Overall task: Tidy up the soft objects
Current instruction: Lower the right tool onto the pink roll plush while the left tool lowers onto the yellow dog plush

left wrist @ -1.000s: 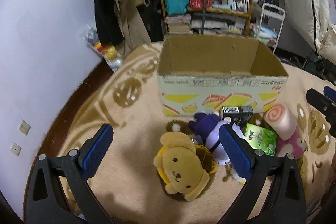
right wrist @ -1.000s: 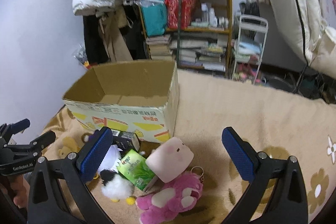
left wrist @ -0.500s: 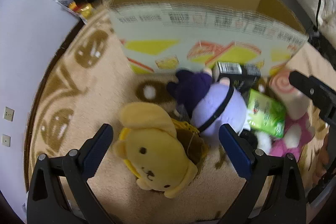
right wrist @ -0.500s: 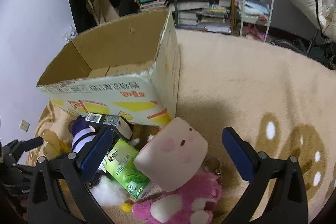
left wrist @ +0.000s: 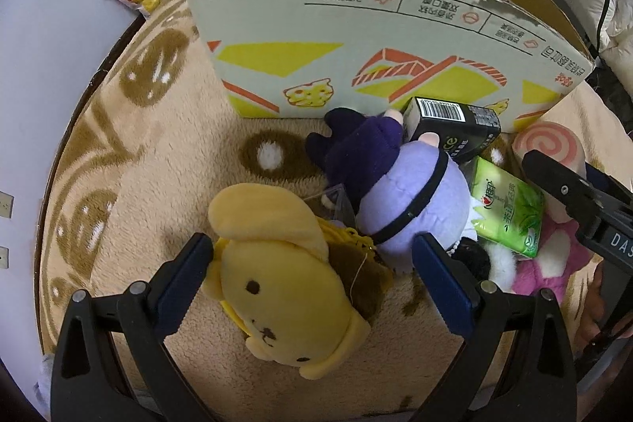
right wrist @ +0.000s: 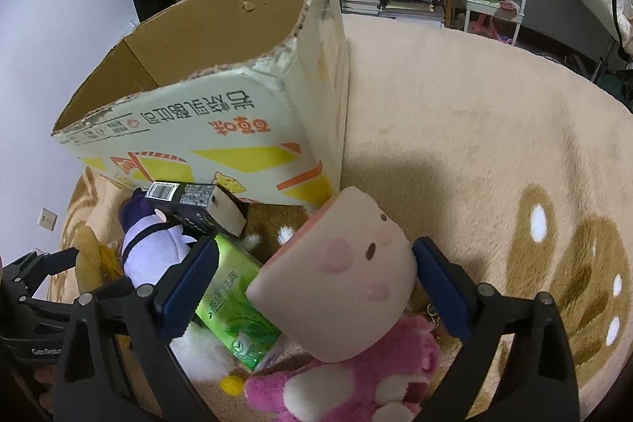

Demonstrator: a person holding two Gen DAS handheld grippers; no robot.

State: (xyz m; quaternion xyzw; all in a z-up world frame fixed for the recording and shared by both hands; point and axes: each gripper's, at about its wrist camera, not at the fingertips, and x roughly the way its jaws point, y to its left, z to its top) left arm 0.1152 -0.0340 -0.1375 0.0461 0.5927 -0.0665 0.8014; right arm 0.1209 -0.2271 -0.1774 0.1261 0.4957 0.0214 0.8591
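The left gripper [left wrist: 312,279] is spread wide, its blue fingers [left wrist: 184,281] straddling the yellow dog plush [left wrist: 277,287], which lies face-up on the beige carpet [left wrist: 166,161]. The left finger touches the plush's side; the right finger stands clear of it.

The right gripper [right wrist: 316,287] is likewise released, fingers [right wrist: 439,287] on either side of the pink roll-cake plush [right wrist: 344,279]. This plush rests tilted on the pink bear plush [right wrist: 356,382].

Between the two grippers lie the purple plush [left wrist: 399,192], a green tissue pack [left wrist: 510,212] and a black carton [left wrist: 455,129], grouped just in front of the open cardboard box [left wrist: 356,46]. The black carton leans on the purple plush beside the box's front wall
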